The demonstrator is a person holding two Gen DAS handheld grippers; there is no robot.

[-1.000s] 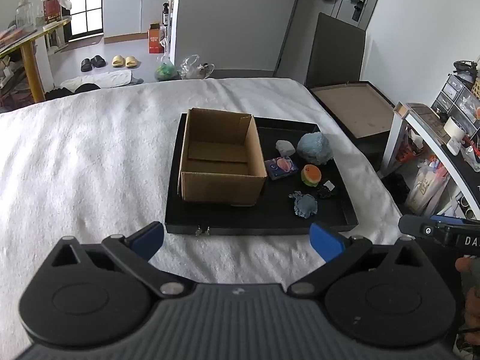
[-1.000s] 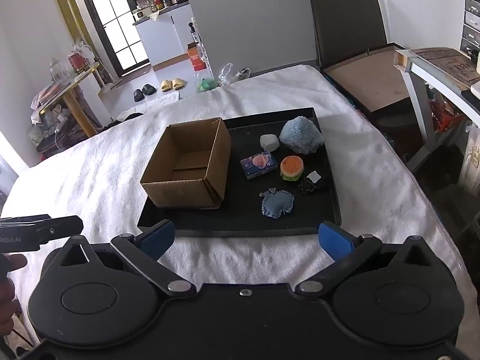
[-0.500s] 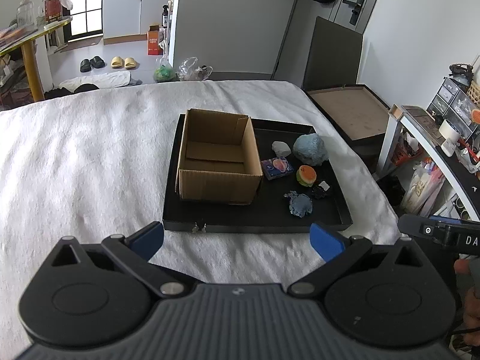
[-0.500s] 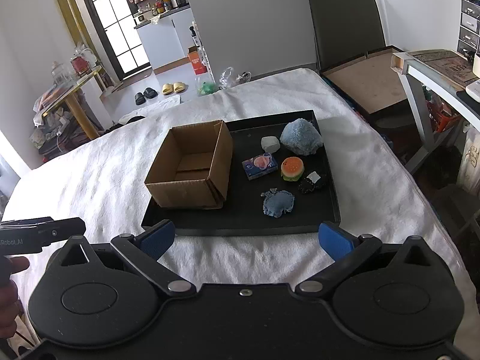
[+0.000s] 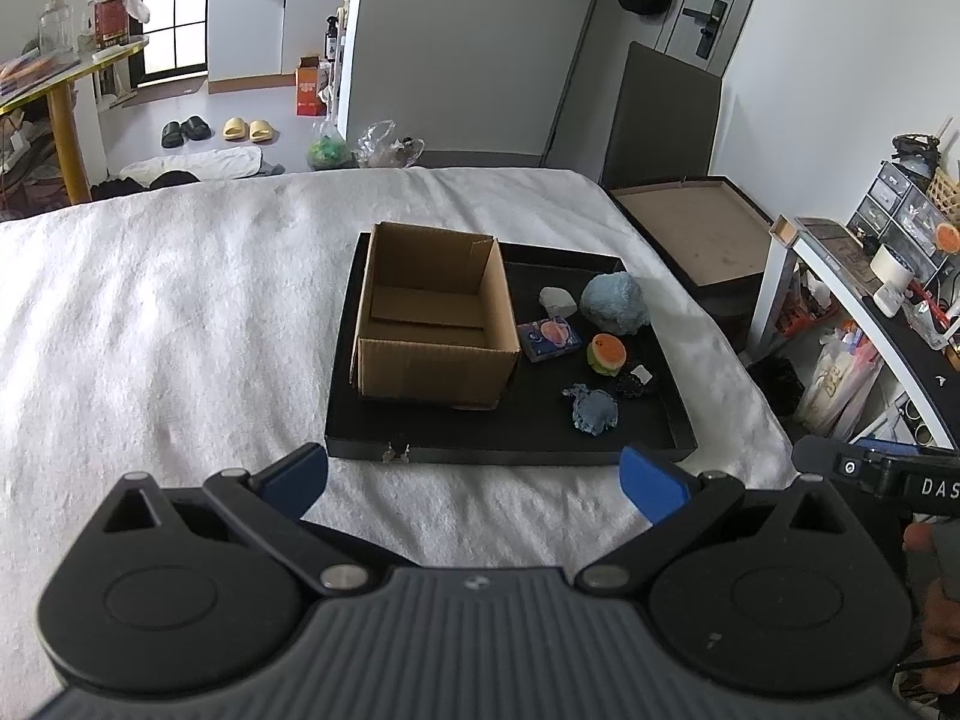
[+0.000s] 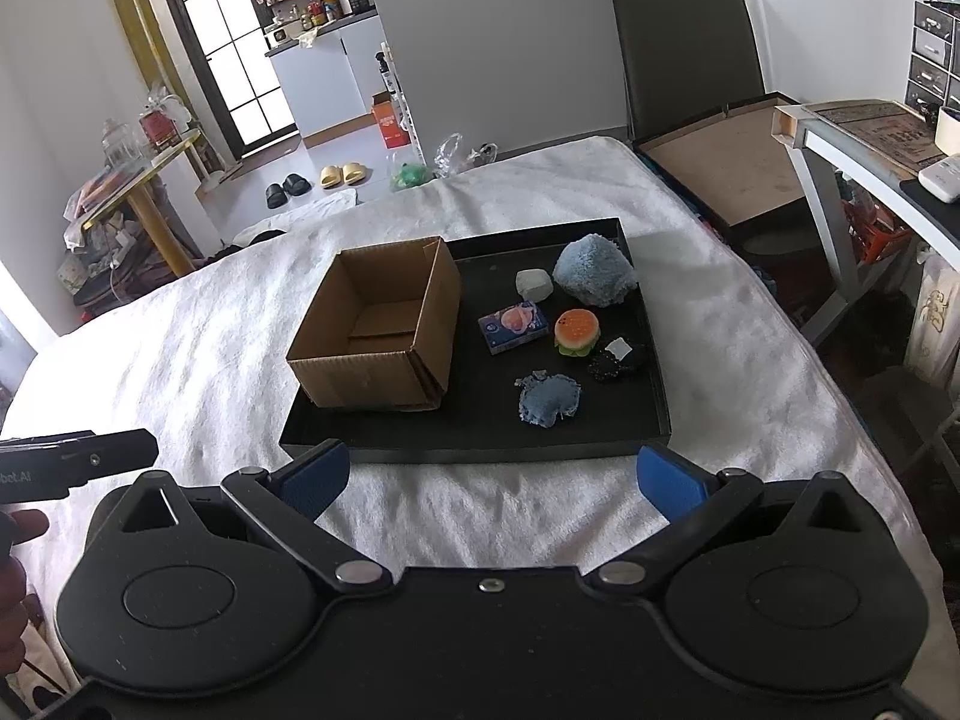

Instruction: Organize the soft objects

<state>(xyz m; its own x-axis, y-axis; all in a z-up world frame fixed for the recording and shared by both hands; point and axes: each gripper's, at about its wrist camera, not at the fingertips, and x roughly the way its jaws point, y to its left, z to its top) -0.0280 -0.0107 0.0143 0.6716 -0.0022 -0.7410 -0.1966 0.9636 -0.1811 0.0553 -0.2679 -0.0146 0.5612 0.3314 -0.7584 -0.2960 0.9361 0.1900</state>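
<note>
Where a white blanket [image 5: 180, 312] spreads, black tray [image 5: 510, 453] with cardboard box [image 5: 435, 324] and soft toys, left gripper [image 5: 474, 480] and right gripper [image 6: 492, 477] hovering short of it, jaws spread wide, holding nothing.

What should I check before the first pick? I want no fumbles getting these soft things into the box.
1. Left tongs open and holding nothing: ok.
2. Right tongs open and holding nothing: ok.
3. Cardboard box upright, top open, nothing inside: ok.
4. Soft things apart enough to grip singly: the denim cushion and the burger toy lie free, ok; the small black item sits close beside the burger, cannot tell.
5. Tongs within reach of the tray: not ok, both hang over the white cover short of its near edge.
6. Fluffy blue lump fits between the fingers: cannot tell.
</note>
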